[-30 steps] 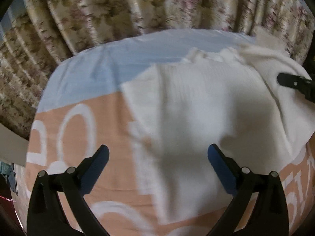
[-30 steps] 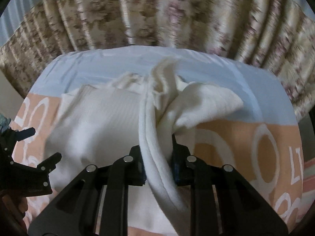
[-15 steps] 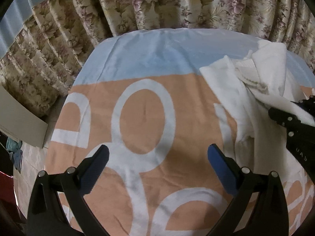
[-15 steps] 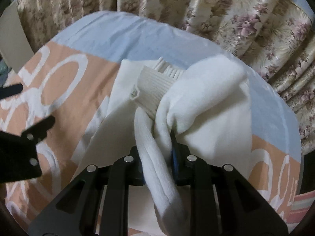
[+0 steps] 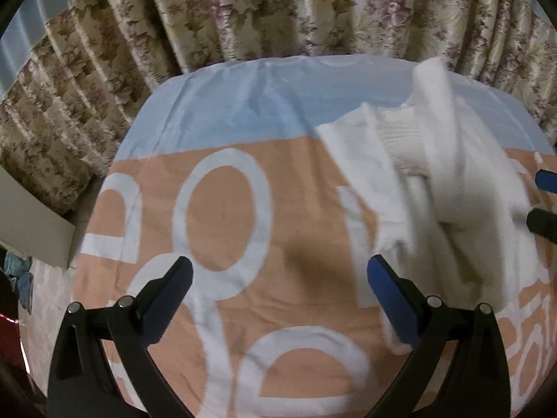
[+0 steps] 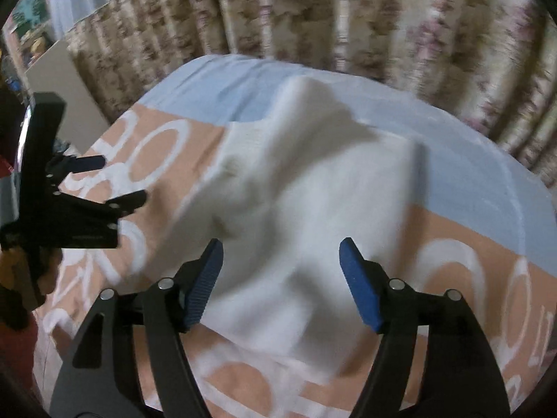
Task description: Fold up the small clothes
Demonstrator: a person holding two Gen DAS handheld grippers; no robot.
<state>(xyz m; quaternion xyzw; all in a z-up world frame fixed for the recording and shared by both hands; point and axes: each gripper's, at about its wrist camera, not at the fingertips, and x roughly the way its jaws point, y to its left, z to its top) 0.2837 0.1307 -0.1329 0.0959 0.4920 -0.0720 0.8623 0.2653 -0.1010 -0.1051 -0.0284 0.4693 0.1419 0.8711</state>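
Note:
A white knit garment (image 6: 313, 188) lies bunched on the orange and blue bed cover (image 6: 470, 174). In the left wrist view the garment (image 5: 452, 202) lies at the right, with a ribbed cuff on top. My right gripper (image 6: 280, 261) is open and empty just above the garment's near edge. My left gripper (image 5: 278, 271) is open and empty over bare cover, left of the garment. The left gripper also shows at the left edge of the right wrist view (image 6: 104, 181). The right gripper's fingertips (image 5: 544, 181) show at the right edge of the left wrist view.
Floral curtains (image 5: 278, 17) hang behind the bed. A pale board (image 5: 31, 223) leans at the bed's left side. The cover carries large white letters (image 5: 226, 209).
My right gripper has opened and let go of the garment, which dropped onto the cover. My left gripper moved left off the garment, then steadied.

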